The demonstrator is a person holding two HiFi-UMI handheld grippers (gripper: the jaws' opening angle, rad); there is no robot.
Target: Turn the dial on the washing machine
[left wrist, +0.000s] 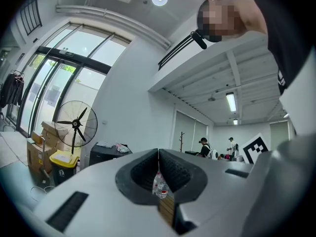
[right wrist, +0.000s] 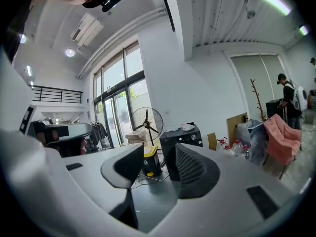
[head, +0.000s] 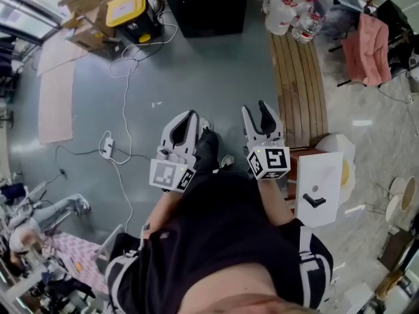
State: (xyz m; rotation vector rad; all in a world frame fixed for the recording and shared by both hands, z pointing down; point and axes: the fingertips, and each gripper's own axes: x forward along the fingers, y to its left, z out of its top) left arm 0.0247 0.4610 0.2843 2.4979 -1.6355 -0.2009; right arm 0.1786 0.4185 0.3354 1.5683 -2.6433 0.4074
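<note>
Your right tongs stand spread and empty, your left tongs pressed together. The black boxy washing machine lies straight ahead, well apart, neither hand clearly nearer.

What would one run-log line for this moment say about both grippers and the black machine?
left gripper: shut, empty | right gripper: open, empty | black machine: ahead across floor, untouched
</note>
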